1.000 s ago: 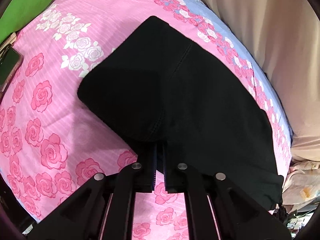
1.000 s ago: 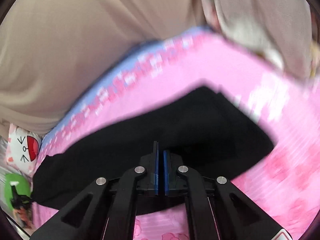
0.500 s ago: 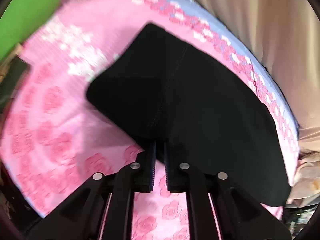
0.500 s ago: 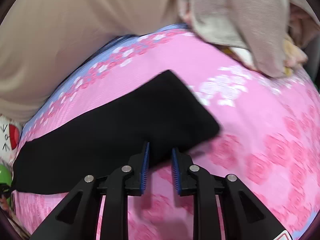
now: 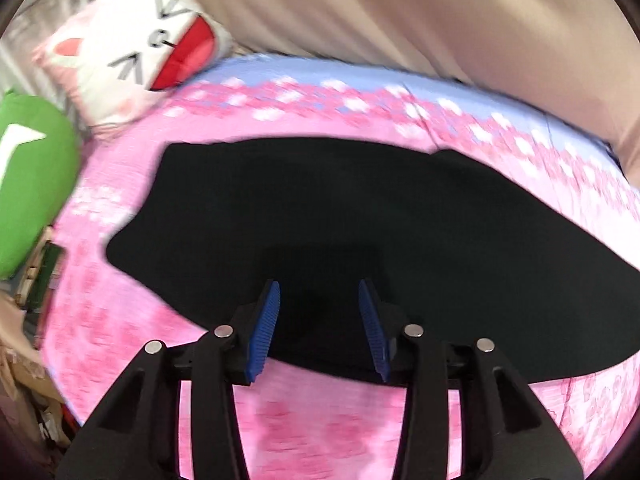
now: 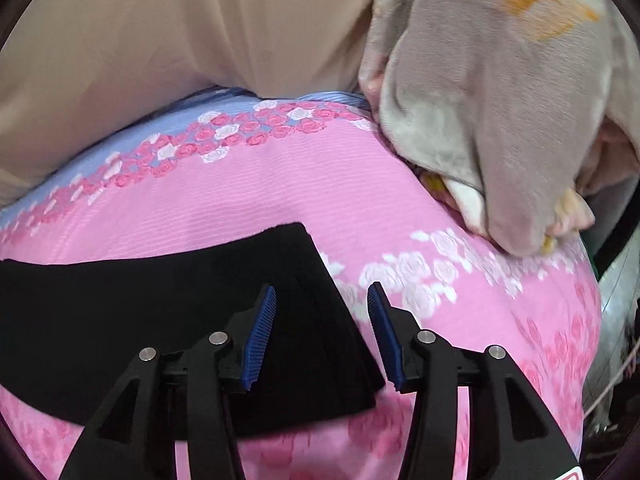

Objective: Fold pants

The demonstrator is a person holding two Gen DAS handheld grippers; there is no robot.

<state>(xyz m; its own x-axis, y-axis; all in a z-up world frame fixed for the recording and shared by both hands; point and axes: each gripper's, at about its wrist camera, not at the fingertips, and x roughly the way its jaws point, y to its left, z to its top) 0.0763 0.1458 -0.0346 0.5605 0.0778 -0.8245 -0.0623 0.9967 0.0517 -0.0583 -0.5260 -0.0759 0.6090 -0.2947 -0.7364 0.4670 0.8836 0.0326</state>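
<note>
The black pants [image 5: 360, 232] lie flat and folded lengthwise on the pink rose-print bed sheet [image 5: 320, 432]. My left gripper [image 5: 319, 292] is open and empty, just above the pants' near edge at their wide left end. In the right wrist view the pants' narrow right end [image 6: 200, 304] lies under my right gripper [image 6: 322, 296], which is open and empty, its fingers straddling the end's right edge. Nothing is held.
A cat-face pillow [image 5: 136, 56] and a green cushion [image 5: 28, 184] sit at the bed's far left. A beige curtain [image 5: 400, 12] hangs behind the bed. A crumpled grey blanket [image 6: 500, 100] lies on the sheet [image 6: 480, 320] to the right.
Both grippers opened and let go of the pants, which now lie flat on the sheet. Both grippers drew back a little and swung to face the curtain.
</note>
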